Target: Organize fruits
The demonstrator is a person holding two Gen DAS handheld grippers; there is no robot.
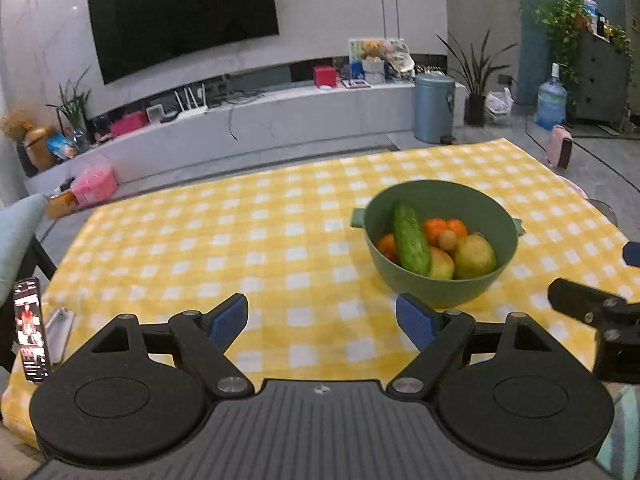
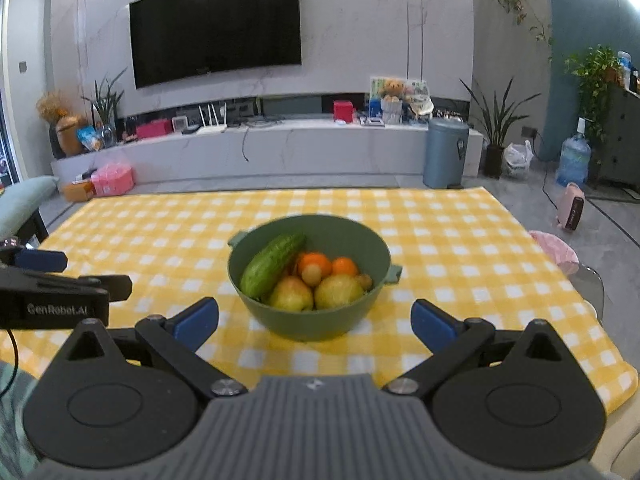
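A green bowl [image 2: 260,312] stands on the yellow checked tablecloth [image 2: 440,272]. It holds a cucumber [image 2: 272,265], two oranges [image 2: 316,261], two yellow-green fruits [image 2: 338,291] and a small round tan fruit [image 2: 311,275]. My right gripper [image 2: 316,324] is open just in front of the bowl, nothing between its blue pads. In the left wrist view the bowl [image 1: 472,296] sits ahead and to the right, with the cucumber [image 1: 411,239] leaning on its left wall. My left gripper [image 1: 322,326] is open wide over bare cloth. The right gripper's fingers [image 1: 580,300] show at the right edge.
A phone [image 1: 30,330] with a lit screen and a silver case [image 1: 60,332] lie at the table's left edge. A chair with a pink cover [image 2: 556,248] stands at the right side. Beyond the table are a TV wall, a low cabinet and a grey bin [image 2: 446,152].
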